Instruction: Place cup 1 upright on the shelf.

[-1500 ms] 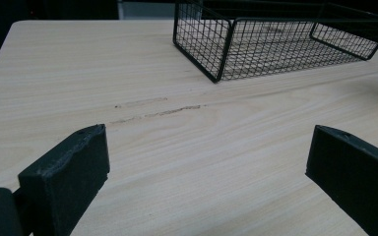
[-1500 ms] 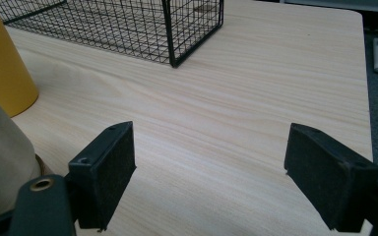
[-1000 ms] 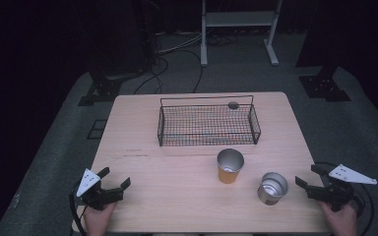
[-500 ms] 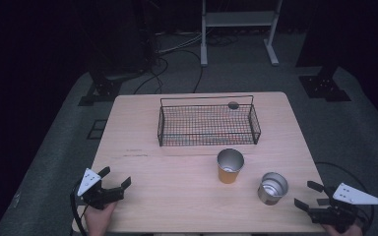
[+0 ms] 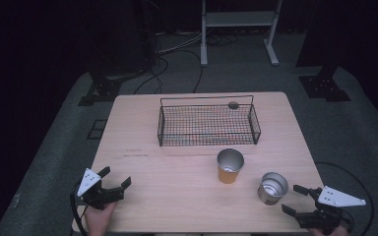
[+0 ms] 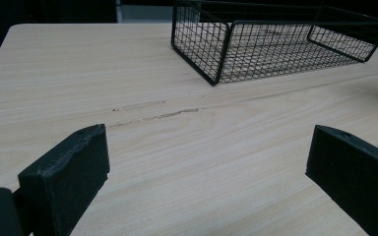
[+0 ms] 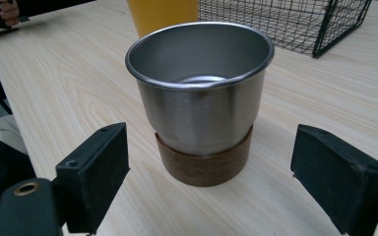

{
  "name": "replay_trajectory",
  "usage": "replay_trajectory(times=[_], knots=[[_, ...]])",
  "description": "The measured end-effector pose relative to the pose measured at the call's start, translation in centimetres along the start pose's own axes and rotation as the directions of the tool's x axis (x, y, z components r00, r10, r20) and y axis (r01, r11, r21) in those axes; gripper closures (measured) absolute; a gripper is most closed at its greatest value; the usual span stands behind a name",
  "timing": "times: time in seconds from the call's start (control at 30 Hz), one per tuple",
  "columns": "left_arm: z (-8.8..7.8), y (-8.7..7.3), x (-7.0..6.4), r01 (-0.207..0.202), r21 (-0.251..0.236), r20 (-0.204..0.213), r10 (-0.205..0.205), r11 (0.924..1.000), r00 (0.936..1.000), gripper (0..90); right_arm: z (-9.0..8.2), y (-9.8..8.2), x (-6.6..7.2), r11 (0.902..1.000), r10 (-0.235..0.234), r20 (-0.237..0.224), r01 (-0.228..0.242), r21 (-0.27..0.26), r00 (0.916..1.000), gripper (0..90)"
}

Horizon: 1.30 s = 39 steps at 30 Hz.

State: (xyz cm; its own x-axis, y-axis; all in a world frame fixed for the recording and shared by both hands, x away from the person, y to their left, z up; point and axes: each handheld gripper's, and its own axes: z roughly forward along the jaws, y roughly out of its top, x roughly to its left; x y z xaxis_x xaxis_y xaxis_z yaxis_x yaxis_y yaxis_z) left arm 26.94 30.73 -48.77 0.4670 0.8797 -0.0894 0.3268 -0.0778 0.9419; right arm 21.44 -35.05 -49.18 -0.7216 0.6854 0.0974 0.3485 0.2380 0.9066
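The right gripper (image 5: 295, 200) is sitting at the lower right of the high view, right at the edge of the light wooden counter (image 5: 177, 182). A second ago it was higher up and farther right in the picture. Now it has come down and in, closer to the shiny steel cup with a brown band around its bottom (image 5: 271, 187). Its black fingers (image 7: 96, 160) are wide open, and nothing is between them yet. In the right gripper view, the steel cup (image 7: 202, 98) is standing upright in the middle of the frame, just past the two open fingers, not touching them. That looks like the gripper is lining up to grab this cup.

The yellow cup with a silver inside (image 5: 230, 166) is standing a little up and to the left of the steel cup, near it but apart. The black wire basket (image 5: 206, 123) is sitting in the upper middle of the counter, and it looks empty.

The left gripper (image 5: 114, 178) is resting at the lower left of the high view. It has not moved from a second ago. Its fingers (image 6: 71, 169) are open too, holding nothing, with bare counter in front of them.

So the grab has not started. The right gripper probably needs to slide forward around the steel cup and then squeeze.
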Motion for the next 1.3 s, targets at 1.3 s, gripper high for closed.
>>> replay_trajectory(times=[1.3], knots=[[0.1,0.0,0.1,-0.009,0.010,-0.001,0.009,0.9999,1.0000,1.7,4.7,1.8,0.0,0.9999,-0.007,-0.040,0.006,-0.011,0.9992,13.0]])
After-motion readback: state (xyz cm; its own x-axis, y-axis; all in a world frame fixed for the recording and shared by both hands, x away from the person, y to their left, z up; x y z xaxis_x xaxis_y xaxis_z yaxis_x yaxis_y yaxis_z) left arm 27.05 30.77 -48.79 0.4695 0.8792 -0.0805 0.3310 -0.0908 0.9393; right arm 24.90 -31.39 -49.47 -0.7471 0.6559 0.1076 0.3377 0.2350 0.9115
